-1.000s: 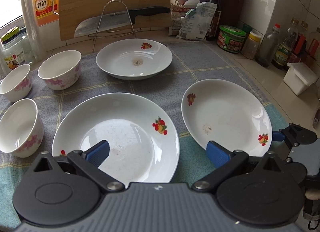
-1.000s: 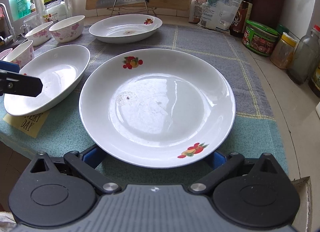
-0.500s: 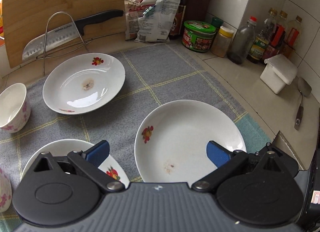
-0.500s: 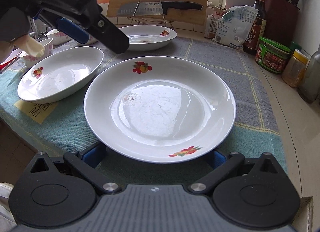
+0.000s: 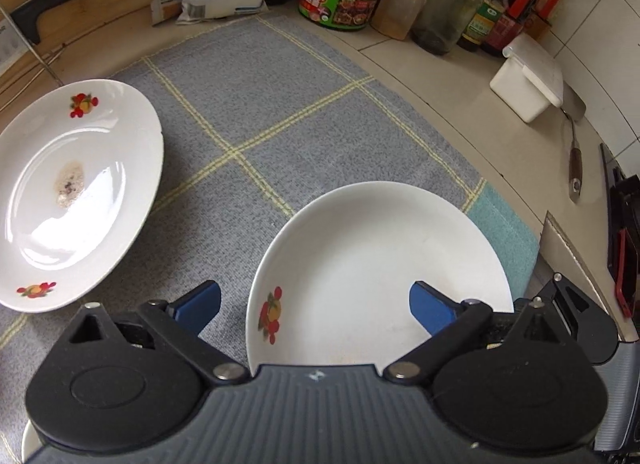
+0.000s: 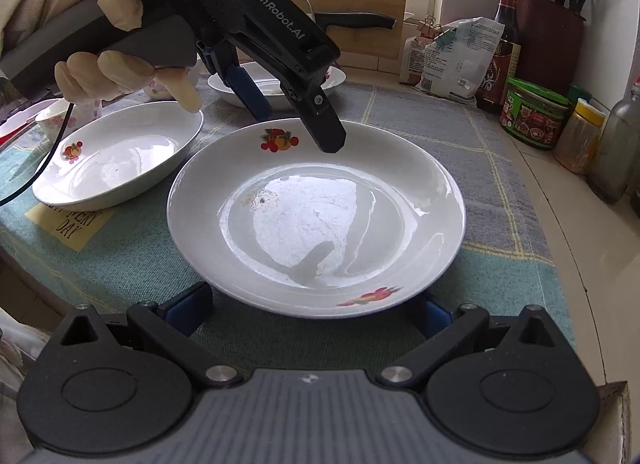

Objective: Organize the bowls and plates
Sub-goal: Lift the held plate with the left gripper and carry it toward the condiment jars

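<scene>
Left tool (image 5: 314, 292): jaws wide and just eased in a touch. They straddle the far rim of the front plate (image 5: 380, 264) at its fruit motif. One finger hangs outside over the grey cloth (image 5: 260, 104), the other over the plate's well. The pads look clear of the china, so there is no grip yet. Your gloved hand (image 6: 100, 44) has it pitched steeply down.

Right tool (image 6: 312, 298): jaws wide and empty. Its blue pads sit low on either side of the plate's near rim, partly tucked under the lip. I cannot tell whether they touch.

The plate lies flat on the cloth near the tabletop (image 5: 500, 152) edge, just beside the deep plate (image 6: 120, 156). The stained plate (image 5: 80, 184) lies further back. A bowl (image 6: 52, 120) is half hidden behind your hand.

Step in hand, as I read it: take the front plate by its rim so it can be stacked.

- Lower the left tool until the inner pad rests on the sloped lip and the outer pad slips under it. Close only then.
- The glaze is slick and the rim thin, so bite deep rather than at the very edge.
- Tip the plate up slightly to let the lower pad in. The cloth gives little room.
- Keep the right tool steady at the near rim as a stop, so the plate doesn't slide off the tabletop edge.
- Lift level and mind the deep plate close alongside.
</scene>
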Action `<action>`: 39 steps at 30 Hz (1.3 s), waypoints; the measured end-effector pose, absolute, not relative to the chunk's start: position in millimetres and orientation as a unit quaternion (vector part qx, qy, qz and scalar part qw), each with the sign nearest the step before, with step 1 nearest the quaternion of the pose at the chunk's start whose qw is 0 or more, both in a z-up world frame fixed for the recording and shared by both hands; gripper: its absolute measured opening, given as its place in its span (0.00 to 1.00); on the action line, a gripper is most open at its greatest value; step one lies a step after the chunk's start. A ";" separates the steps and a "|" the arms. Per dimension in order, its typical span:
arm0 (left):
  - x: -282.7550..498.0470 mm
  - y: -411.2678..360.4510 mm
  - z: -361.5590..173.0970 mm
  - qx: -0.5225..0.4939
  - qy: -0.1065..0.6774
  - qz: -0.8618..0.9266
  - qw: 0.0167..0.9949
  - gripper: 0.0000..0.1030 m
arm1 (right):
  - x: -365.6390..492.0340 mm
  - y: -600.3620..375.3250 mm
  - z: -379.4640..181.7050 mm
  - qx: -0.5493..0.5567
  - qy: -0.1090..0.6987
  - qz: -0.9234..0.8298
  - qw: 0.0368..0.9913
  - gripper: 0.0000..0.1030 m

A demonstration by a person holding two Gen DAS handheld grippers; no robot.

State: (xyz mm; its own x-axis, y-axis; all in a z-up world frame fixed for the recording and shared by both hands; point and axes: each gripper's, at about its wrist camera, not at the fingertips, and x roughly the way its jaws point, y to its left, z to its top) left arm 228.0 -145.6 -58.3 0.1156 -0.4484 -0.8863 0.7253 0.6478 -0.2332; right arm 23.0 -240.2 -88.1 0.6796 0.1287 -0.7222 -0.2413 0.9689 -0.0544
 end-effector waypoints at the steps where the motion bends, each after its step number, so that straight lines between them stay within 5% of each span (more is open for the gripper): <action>1: 230.2 -147.5 -59.5 0.134 0.535 -0.409 0.727 0.96 | 22.3 -239.9 -88.4 -0.072 0.386 0.099 0.915 1.00; 7: 240.1 -156.6 -63.0 0.160 0.545 -0.447 0.692 0.95 | 18.6 -239.5 -89.7 -0.068 0.377 0.090 0.919 1.00; 16: 243.8 -163.6 -65.6 0.174 0.561 -0.479 0.652 0.80 | 15.8 -238.6 -91.0 -0.061 0.365 0.079 0.926 1.00; 39: 246.5 -169.5 -67.4 0.195 0.558 -0.495 0.636 0.80 | 31.2 -236.3 -86.7 -0.074 0.388 0.090 0.914 1.00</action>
State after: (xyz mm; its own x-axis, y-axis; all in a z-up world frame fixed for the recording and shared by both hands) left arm 246.5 -169.5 -67.4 -0.1138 -0.4121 -0.9040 0.8479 0.4339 -0.3046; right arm 31.2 -236.3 -86.7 0.6828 0.1077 -0.7227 -0.2222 0.9728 -0.0650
